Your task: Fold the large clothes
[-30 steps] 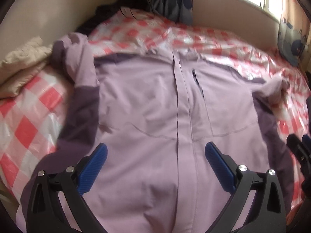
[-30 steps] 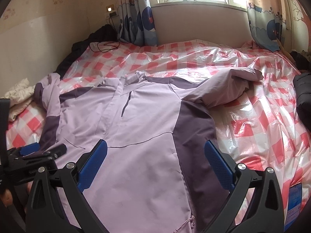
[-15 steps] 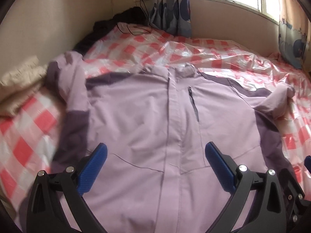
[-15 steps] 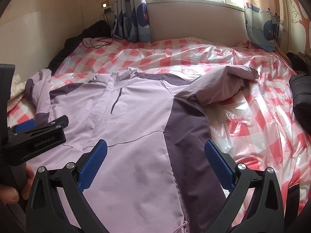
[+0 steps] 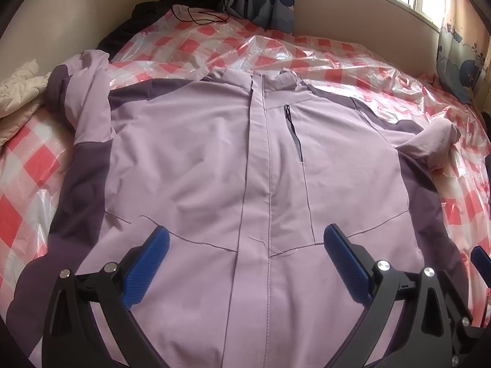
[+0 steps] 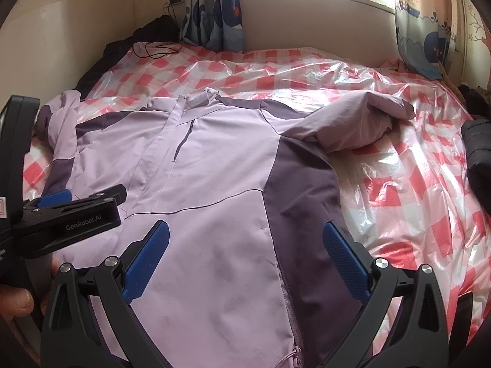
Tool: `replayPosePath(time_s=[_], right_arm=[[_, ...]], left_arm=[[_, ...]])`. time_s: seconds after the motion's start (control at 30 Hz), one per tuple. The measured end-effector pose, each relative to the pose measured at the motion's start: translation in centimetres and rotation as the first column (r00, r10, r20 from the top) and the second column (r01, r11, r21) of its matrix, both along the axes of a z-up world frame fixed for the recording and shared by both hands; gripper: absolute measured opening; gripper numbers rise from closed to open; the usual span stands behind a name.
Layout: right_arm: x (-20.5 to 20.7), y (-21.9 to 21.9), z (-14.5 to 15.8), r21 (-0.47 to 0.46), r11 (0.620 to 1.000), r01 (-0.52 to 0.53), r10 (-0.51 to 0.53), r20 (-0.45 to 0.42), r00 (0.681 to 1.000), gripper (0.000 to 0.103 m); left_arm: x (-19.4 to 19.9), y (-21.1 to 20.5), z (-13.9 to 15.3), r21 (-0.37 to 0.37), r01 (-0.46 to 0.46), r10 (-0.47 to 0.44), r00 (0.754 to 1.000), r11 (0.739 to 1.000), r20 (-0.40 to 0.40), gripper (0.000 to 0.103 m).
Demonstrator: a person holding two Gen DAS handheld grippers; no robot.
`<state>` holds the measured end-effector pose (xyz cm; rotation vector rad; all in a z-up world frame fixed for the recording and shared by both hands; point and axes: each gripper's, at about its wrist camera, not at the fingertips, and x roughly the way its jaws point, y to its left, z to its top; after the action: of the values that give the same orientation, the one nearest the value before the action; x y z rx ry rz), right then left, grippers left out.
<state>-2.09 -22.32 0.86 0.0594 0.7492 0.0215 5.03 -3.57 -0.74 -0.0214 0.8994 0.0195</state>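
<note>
A lilac jacket (image 5: 214,159) with dark purple side panels lies front-up and zipped on the bed, collar toward the window. Its left sleeve (image 5: 89,101) is bunched at the bed's left edge. Its right sleeve (image 6: 359,122) lies folded and crumpled out to the right. My left gripper (image 5: 245,248) is open and empty above the jacket's lower front. My right gripper (image 6: 245,245) is open and empty above the lower right front, over the purple side panel (image 6: 300,202). The left gripper also shows in the right wrist view (image 6: 70,211), beside the right one.
The bed carries a red-and-white checked plastic sheet (image 6: 399,165). A cream quilt (image 5: 18,98) lies at the left edge. Dark clothing and a black cable (image 6: 153,49) sit in the far left corner. A dark padded garment (image 6: 478,153) lies at the right edge. Curtains (image 6: 211,9) hang by the window.
Both grippers have drawn back and tilted up, so more of the jacket and the bed's far end shows. The jacket has not moved. Both stay open.
</note>
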Motion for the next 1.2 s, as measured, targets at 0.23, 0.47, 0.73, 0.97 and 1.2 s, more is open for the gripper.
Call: replayPosePath(time_s=[0.23, 0.47, 0.73, 0.97, 1.2], right_arm=[[0.0, -0.8, -0.8, 0.048, 0.999, -0.013, 0.014, -0.027, 1.000, 0.097], [-0.5, -0.1, -0.4, 0.055, 0.998, -0.043, 0.043, -0.003, 0.999, 0.097], [-1.3, 1.1, 1.0, 0.044, 0.994, -0.100, 0.097, 0.063, 0.993, 0.097], [0.4, -0.3, 1.1, 0.071, 0.993, -0.090, 0.092, -0.026, 0.995, 0.097], [4.5, -6.9, 2.4, 0.315, 0.947, -0.064, 0.092, -0.075, 0.993, 0.097]], left_arm=[[0.5, 0.1, -0.3, 0.005, -0.011, 0.011, 1.000, 1.000, -0.011, 0.097], [0.1, -0.6, 0.0, 0.116, -0.010, 0.007, 1.000, 0.993, 0.020, 0.097], [-0.3, 0.8, 0.5, 0.108, -0.004, 0.002, 1.000, 0.994, 0.016, 0.097], [-0.5, 3.1, 0.6, 0.027, -0.009, 0.010, 1.000, 1.000, -0.020, 0.097], [-0.1, 4.4, 0.0, -0.044, -0.018, 0.015, 0.997, 0.999, -0.074, 0.097]])
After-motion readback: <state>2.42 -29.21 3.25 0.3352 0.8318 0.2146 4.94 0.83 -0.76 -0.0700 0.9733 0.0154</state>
